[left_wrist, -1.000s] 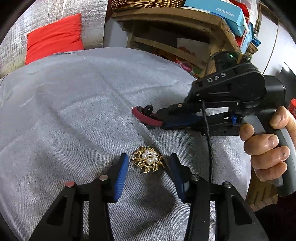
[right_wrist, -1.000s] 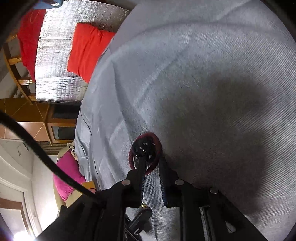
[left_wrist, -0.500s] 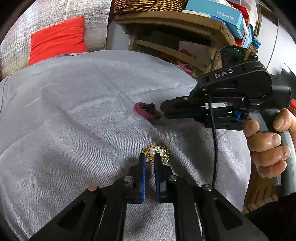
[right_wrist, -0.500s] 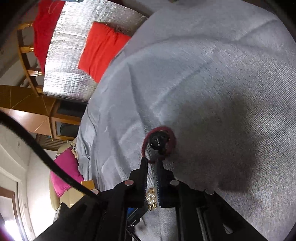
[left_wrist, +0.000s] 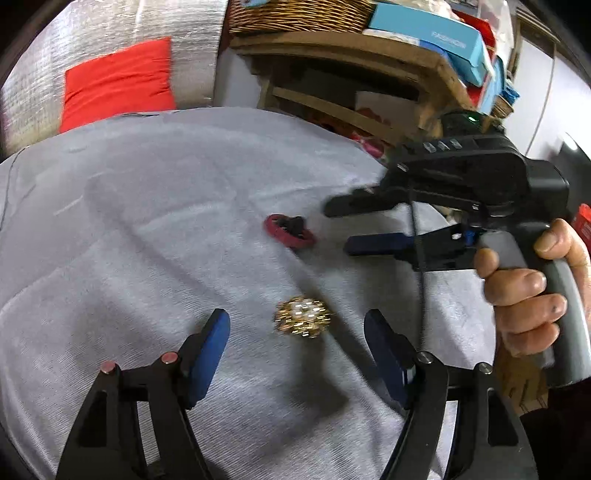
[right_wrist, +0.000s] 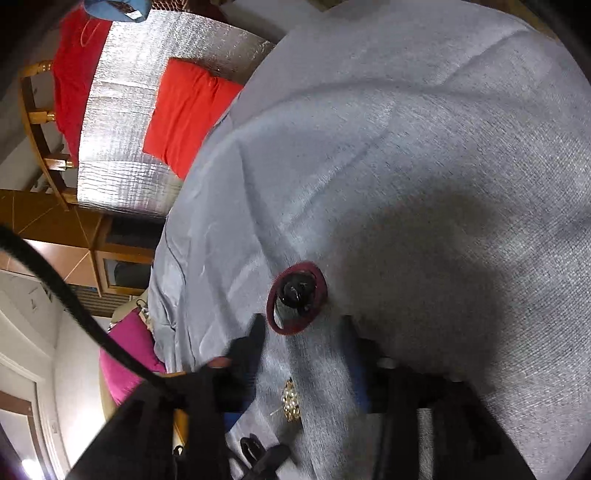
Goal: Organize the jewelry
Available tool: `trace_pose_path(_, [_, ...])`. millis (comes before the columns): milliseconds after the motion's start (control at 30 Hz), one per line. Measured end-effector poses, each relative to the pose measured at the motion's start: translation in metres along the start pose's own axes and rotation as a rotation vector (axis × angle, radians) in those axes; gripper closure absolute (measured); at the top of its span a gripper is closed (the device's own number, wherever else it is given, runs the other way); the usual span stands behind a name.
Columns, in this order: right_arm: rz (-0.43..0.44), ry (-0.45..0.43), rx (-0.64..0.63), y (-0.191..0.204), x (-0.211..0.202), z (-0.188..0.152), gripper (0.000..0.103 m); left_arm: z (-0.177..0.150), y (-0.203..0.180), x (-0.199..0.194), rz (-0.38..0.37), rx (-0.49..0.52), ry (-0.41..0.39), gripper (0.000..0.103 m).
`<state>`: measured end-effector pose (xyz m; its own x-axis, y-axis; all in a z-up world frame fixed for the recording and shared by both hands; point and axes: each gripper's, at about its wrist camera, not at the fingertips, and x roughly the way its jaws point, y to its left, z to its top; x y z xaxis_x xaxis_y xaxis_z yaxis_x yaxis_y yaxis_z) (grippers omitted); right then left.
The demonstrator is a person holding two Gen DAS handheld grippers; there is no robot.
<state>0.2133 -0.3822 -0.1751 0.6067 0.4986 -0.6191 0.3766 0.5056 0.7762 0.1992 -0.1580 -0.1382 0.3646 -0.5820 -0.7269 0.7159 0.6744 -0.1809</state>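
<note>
Red cushion [left_wrist: 116, 79] against silver quilted backing [right_wrist: 129, 122]; wicker basket [left_wrist: 299, 14] on wooden shelf [left_wrist: 354, 48].

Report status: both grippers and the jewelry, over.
Left gripper opening, gold brooch loose between its fingers. Right gripper opening, empty, just short of red ring. Both pieces on grey cloth, nothing blocking.

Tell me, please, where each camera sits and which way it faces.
Left wrist: on the left gripper, looking down at the gold brooch on grey cloth; jaws opening, right hand visible.
Right wrist: on the right gripper, facing the red ring; jaws opening, empty.
Shared: ring, brooch, cloth.
</note>
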Motion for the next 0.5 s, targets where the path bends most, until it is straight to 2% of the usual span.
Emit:
trace_pose_path(133, [-0.011,0.003,-0.005,0.005,0.012,0.002,0.054,-0.001,-0.004,0.008,0.049,0.036,0.015,0.028])
trace_pose_path(167, [-0.031,0.003,-0.006,0.006,0.017,0.003,0.055,-0.002,-0.003,0.011,0.048,0.028,0.022,0.036])
trace_pose_path(200, [-0.04,0.002,-0.008,0.007,0.019,0.003,0.062,-0.001,0.0,0.014,0.042,0.019,0.022,0.042])
trace_pose_path(233, [-0.046,0.004,-0.007,0.008,0.022,0.004,0.066,-0.001,0.002,0.015,0.042,0.015,0.027,0.055])
trace_pose_path(267, [-0.06,0.006,-0.005,0.009,0.027,0.004,0.07,-0.001,0.002,0.017,0.045,0.02,0.03,0.062])
trace_pose_path(333, [-0.091,0.007,-0.024,0.012,0.035,0.004,0.081,-0.003,0.0,0.017,0.065,0.042,0.033,0.072])
trace_pose_path(400, [-0.109,0.009,-0.053,0.016,0.04,0.002,0.088,-0.004,-0.001,0.015,0.069,0.047,0.034,0.074])
trace_pose_path(500, [-0.057,0.019,-0.07,0.022,0.034,-0.002,0.092,-0.004,0.004,0.007,0.068,0.036,0.037,0.078])
